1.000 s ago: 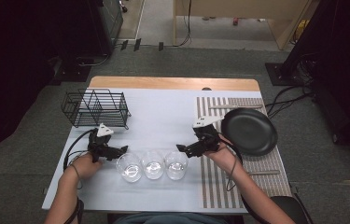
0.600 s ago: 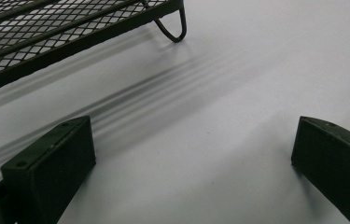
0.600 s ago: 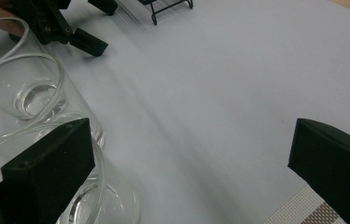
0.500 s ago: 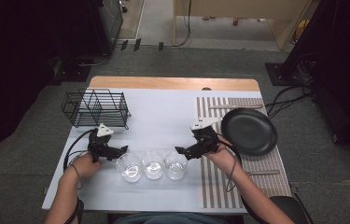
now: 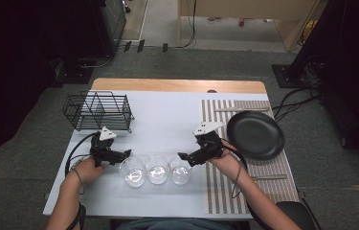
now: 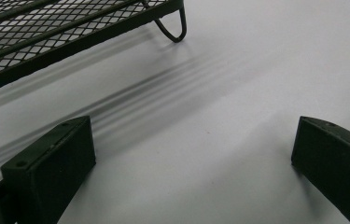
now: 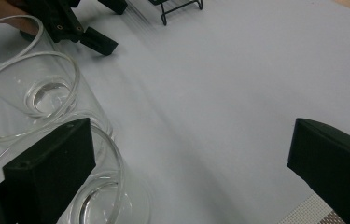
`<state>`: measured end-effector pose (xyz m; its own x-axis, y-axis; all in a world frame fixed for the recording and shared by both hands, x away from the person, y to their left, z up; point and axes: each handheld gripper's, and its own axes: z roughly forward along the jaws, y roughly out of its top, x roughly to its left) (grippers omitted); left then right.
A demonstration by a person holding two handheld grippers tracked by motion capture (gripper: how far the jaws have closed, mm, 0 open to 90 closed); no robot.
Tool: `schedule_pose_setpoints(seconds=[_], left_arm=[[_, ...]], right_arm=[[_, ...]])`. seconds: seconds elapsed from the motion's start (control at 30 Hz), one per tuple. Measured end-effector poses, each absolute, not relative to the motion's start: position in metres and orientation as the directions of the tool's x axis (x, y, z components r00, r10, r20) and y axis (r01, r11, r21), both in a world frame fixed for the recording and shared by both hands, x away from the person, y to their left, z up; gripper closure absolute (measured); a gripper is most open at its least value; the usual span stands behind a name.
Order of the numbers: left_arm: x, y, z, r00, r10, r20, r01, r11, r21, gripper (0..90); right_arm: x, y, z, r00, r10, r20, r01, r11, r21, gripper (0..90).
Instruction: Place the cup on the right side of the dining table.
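Standing in a tight row near the person's edge of the pale grey table (image 5: 167,122), three clear, empty drinking glasses touch or nearly touch one another: the left glass (image 5: 132,171), the middle glass (image 5: 157,168) and the right glass (image 5: 180,169). That crowding is the main hazard. The right gripper (image 5: 183,156) sits just beside the right glass with its jaws spread wide and nothing between them; in the right gripper view one black jaw stands at that glass's rim (image 7: 46,172), so a careless closing could clip the rim, tip the glass, or shove it into the middle glass (image 7: 28,93) and knock the row over. Smooth glass may also slip from hard jaws if gripped off-centre. The left gripper (image 5: 127,153) hovers just beside the left glass, likewise fully open and holding nothing; its own view looks across bare table towards the foot of the black wire mesh rack (image 6: 70,32), which suggests it is not yet lined up on a glass. In the high view both forearms come in from the bottom, the hands low over the table and turned inward so the grippers point at each other across the row. The rack (image 5: 98,111) stands well apart at the far left, and a round black plate (image 5: 256,135) rests on the striped placemat (image 5: 263,179) to the right.
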<state>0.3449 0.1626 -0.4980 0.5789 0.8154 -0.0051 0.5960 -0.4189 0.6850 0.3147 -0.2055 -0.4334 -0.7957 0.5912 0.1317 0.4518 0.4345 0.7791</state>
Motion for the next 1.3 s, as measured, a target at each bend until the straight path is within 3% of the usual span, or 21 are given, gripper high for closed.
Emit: schedule_pose_setpoints(seconds=[0.13,1.3], left_arm=[[0.345,0.162,-0.498,0.579,0.816,-0.005,0.596,-0.419,0.685,0.0],[0.345,0.162,-0.498,0.578,0.816,-0.004,0.597,-0.419,0.684,0.0]], right_arm=[[0.312,-0.204,-0.432,-0.792,0.601,0.111,0.437,0.430,0.790,6.8],[0.296,-0.182,-0.435,-0.877,0.453,0.157,0.384,0.468,0.796,2.2]])
